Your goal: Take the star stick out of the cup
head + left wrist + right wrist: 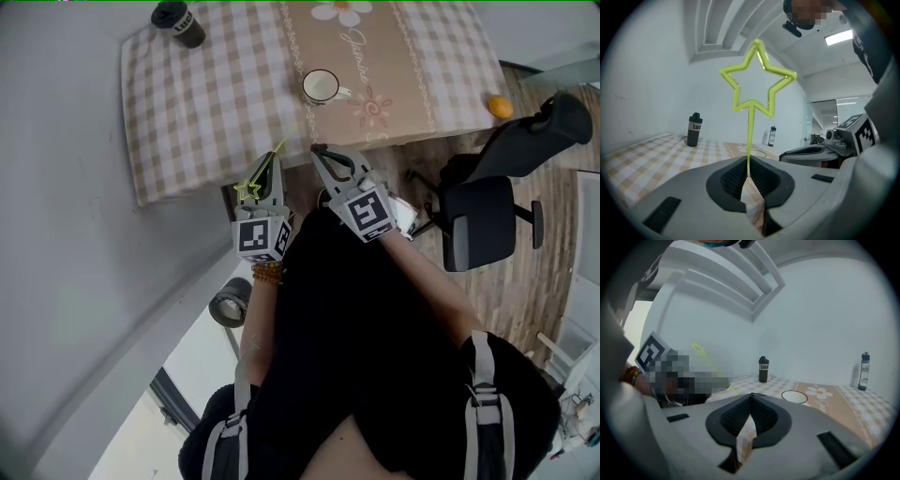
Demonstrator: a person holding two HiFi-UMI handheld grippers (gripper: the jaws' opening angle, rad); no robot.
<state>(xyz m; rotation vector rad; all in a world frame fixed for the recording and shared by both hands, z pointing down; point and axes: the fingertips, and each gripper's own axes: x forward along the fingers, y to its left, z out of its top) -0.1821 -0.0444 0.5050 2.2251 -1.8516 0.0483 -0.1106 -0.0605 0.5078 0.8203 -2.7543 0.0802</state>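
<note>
The yellow star stick (757, 79) stands upright between the jaws of my left gripper (747, 176), which is shut on its thin stem. In the head view the star (247, 189) hovers beside the left gripper (274, 161), off the table's near edge. The white cup (321, 86) stands on the tan runner beyond both grippers, clear of the stick; its inside looks bare. My right gripper (319, 150) is beside the left one at the table edge. It (751, 397) is shut on nothing, and the cup (794, 396) lies just ahead of it.
A black bottle (178, 23) stands at the far left corner of the checked tablecloth (206, 103). An orange (500, 106) lies near the table's right edge. A black office chair (487, 216) is at the right. A second bottle (865, 364) stands farther back.
</note>
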